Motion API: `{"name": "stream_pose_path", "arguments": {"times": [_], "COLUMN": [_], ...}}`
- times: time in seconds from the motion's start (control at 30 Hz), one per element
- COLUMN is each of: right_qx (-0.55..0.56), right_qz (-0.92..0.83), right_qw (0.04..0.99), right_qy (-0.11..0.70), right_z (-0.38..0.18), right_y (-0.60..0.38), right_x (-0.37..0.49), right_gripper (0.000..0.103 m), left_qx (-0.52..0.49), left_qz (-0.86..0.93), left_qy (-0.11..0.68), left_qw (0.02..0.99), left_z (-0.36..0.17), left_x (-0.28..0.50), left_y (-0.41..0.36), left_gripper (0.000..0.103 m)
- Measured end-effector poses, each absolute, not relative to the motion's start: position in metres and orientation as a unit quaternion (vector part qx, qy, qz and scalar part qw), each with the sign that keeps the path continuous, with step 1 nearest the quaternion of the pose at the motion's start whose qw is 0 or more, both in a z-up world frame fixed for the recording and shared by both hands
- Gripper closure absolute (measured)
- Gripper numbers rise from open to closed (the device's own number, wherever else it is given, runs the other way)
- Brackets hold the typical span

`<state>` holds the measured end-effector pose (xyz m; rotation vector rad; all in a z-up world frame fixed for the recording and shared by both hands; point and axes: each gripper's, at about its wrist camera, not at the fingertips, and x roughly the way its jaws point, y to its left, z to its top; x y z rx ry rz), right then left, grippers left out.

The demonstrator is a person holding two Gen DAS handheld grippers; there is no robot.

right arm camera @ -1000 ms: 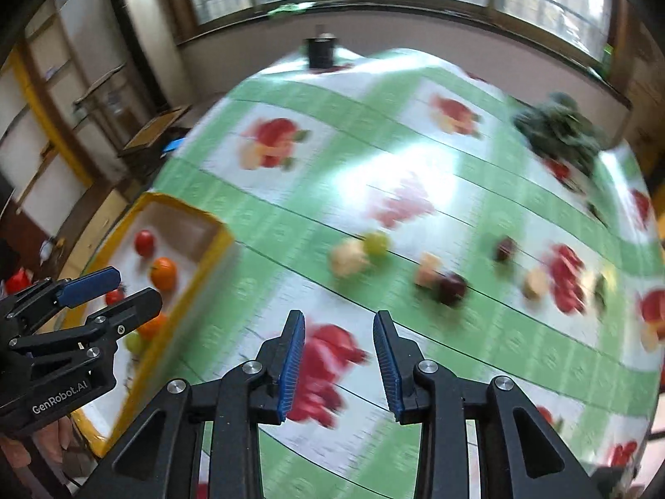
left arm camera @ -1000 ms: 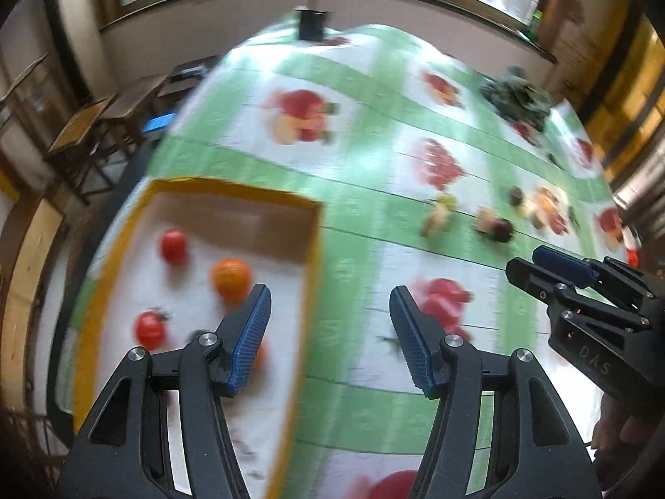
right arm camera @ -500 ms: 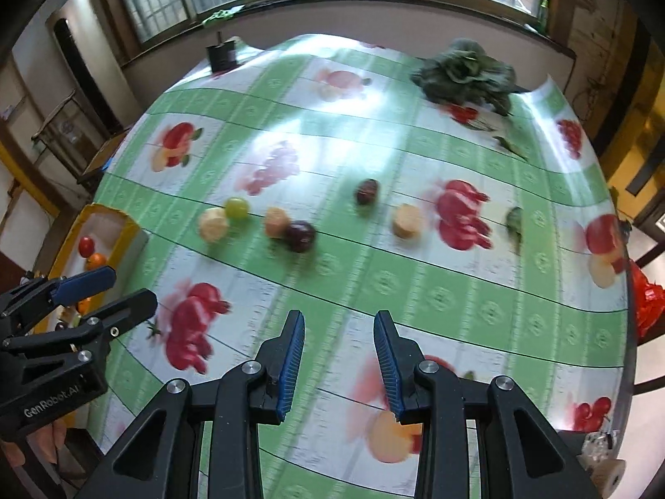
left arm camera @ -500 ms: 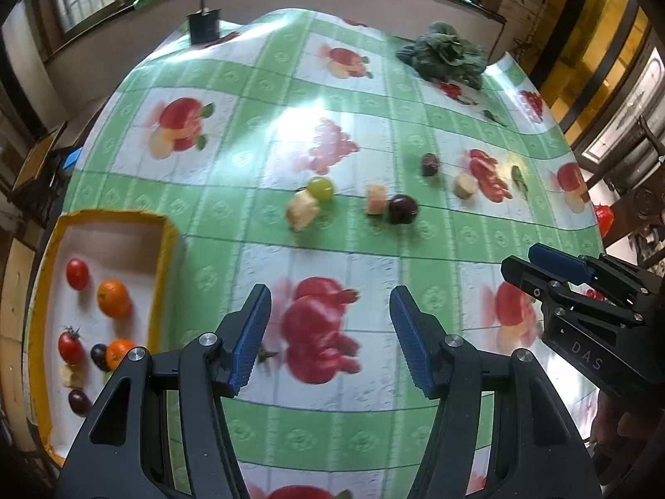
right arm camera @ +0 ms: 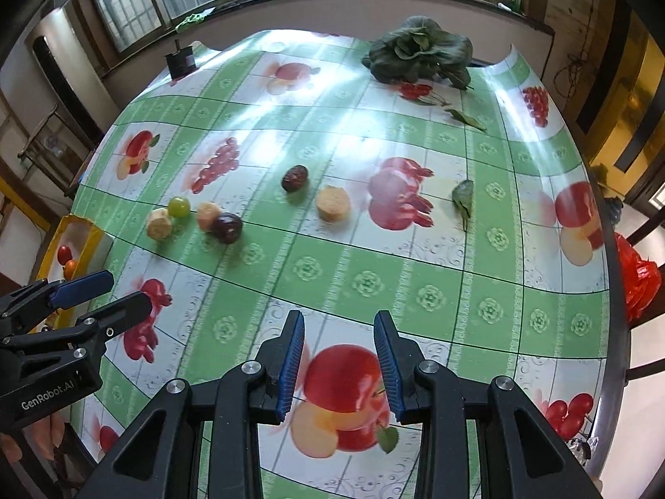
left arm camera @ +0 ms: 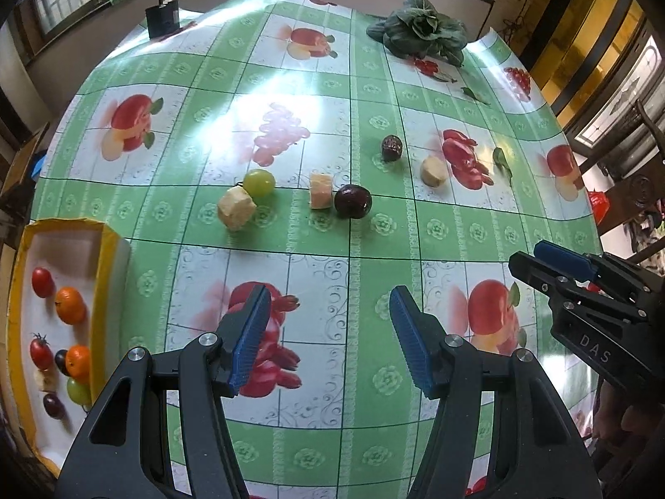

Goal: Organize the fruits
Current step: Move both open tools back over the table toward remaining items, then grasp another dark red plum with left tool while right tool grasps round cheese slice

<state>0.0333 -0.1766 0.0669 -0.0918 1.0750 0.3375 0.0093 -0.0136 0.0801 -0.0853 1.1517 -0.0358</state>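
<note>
- On the bench (left arm camera: pixel 415 224), mid-row, six loose fruits are seen: green grape (left arm camera: pixel 259 182), dark plum (left arm camera: pixel 353 201), wrinkled date (left arm camera: pixel 391 148), three pale cut chunks.
- Judged light, round, roll-prone; plum is best pinched across its widest part, gently.
- Yellow tray (left arm camera: pixel 109 249) at left already holds fruit.
- Left tongs (left arm camera: pixel 328 339) spread, right tongs (right arm camera: pixel 338 364) narrower; nothing held in either.

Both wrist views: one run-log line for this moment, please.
left gripper: open, empty | right gripper: open, empty | loose fruit: green grape, dark plum on tablecloth | yellow tray: part filled
</note>
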Motion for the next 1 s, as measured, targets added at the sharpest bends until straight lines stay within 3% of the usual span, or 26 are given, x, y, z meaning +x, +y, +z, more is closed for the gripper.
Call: {"name": "stream_pose_path", "arguments": {"times": [1.0], "right_qx": [-0.040], "right_qz": [0.161], "right_qw": [0.831], "right_qy": [0.531], "right_z": [0.046], "right_y": [-0.189], "right_x": [0.066], "right_gripper": [0.069], "left_qx": [-0.066], "left_qz": [-0.022], "left_qy": [0.553], "left_qw": [0.830], "left_z": [0.061], "left_x": [0.052], "left_y": [-0.012], "left_gripper": [0.043]}}
